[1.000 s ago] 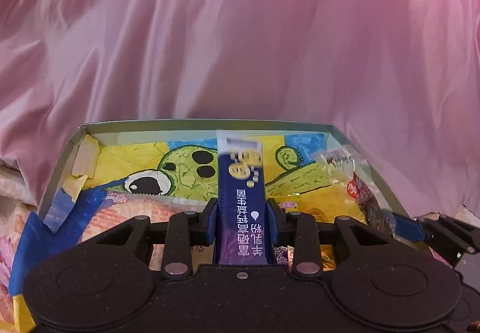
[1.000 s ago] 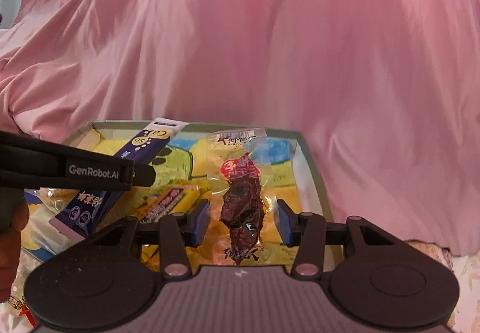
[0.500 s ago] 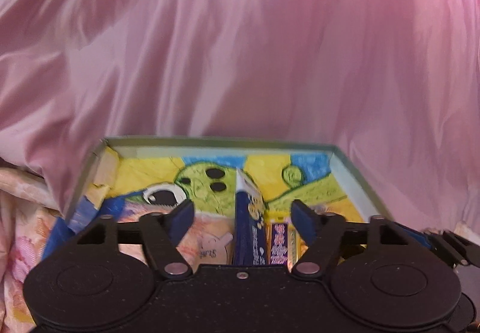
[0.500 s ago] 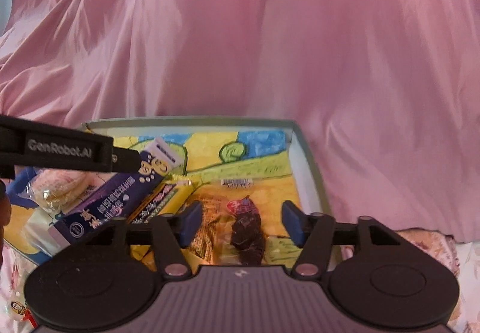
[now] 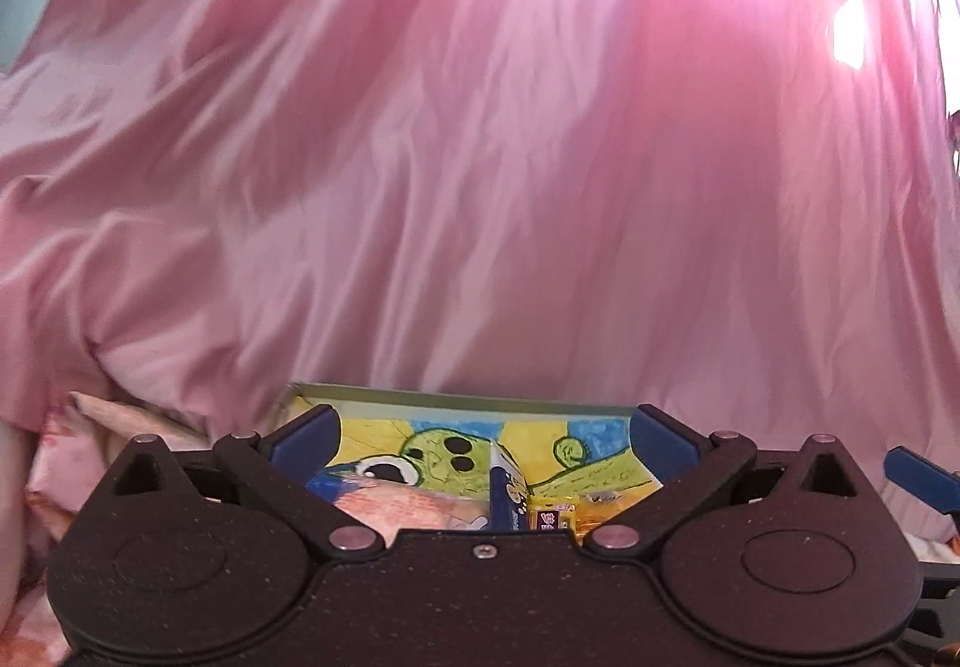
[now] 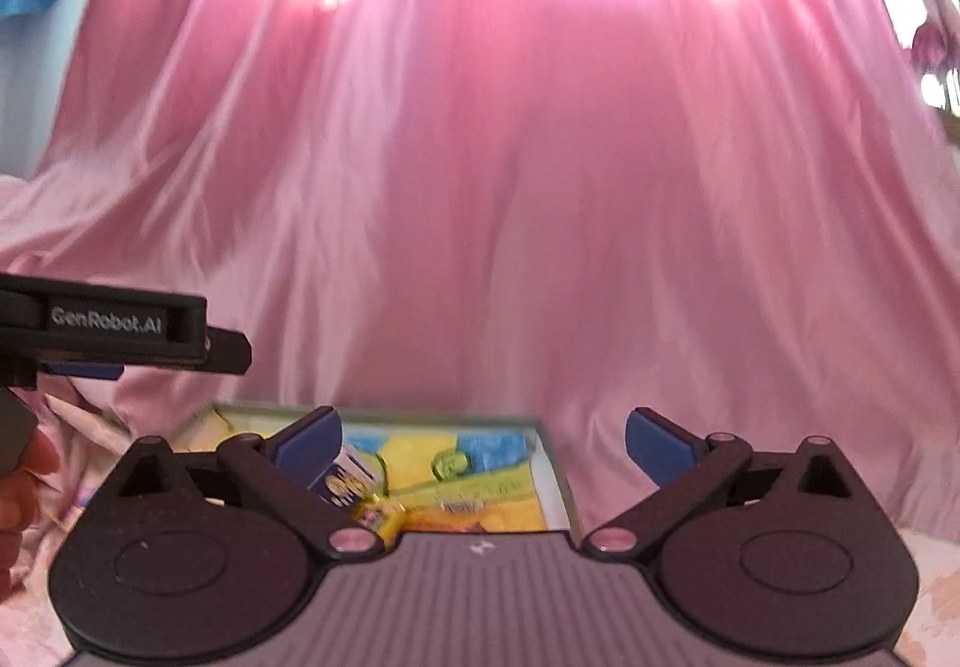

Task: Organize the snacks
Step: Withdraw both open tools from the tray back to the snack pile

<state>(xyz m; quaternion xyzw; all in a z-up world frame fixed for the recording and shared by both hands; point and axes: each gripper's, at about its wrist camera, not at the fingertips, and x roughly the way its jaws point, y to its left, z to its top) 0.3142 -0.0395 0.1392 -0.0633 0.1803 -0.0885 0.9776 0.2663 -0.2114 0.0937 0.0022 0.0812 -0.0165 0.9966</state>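
Observation:
A shallow green-rimmed box (image 5: 456,398) with a yellow and blue cartoon lining lies low in both views. In it lie a purple stick packet (image 5: 503,490), a yellow packet (image 5: 552,517) and a pink-orange packet (image 5: 408,505). My left gripper (image 5: 483,436) hangs above and short of the box; its jaws are opening wide, with nothing pressed between them. In the right wrist view my right gripper (image 6: 483,443) is likewise opening, free of any snack, over the box (image 6: 555,481). The purple stick (image 6: 345,478) and yellow packet (image 6: 375,517) show there too. The gripper bodies hide the box's near half.
Pink satin cloth (image 5: 480,187) rises behind the box and fills most of both views. Floral bedding (image 5: 90,427) lies to the left. The left gripper's black body (image 6: 120,325) and a person's fingers (image 6: 18,481) sit at the left edge of the right wrist view.
The left gripper let go of the purple stick and the right let go of the dark dried-snack packet. Both jaws spread wide. Both grippers rose and drew back from the box.

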